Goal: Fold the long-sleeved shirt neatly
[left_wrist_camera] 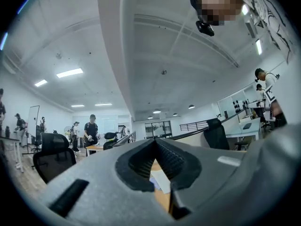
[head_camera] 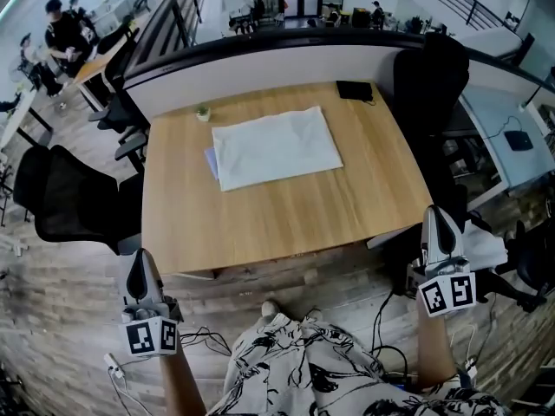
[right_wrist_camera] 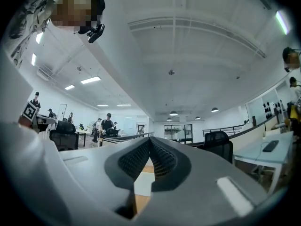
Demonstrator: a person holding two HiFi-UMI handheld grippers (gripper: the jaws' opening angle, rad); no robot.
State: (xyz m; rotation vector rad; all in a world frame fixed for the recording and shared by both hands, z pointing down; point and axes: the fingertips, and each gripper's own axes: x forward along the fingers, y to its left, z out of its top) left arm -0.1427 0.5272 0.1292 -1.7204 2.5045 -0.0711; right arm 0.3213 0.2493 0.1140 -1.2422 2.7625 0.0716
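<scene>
Head view: your shirt (head_camera: pixel 276 147) lies near the table's (head_camera: pixel 277 224) far edge, long axis along it, ahead of left claw (head_camera: pixel 137 265) and right claw (head_camera: pixel 436 222), both off the near edge. Left gripper view: jaws together, empty. Right gripper view: likewise.

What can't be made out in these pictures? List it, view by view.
Head view: white shirt lies folded; its sleeves are out of sight.
Head view: pale sheet mostly covered by the shirt.
Head view: small green object and dark flat object too small to identify.
Gripper views: shut jaws block most of the table.
</scene>
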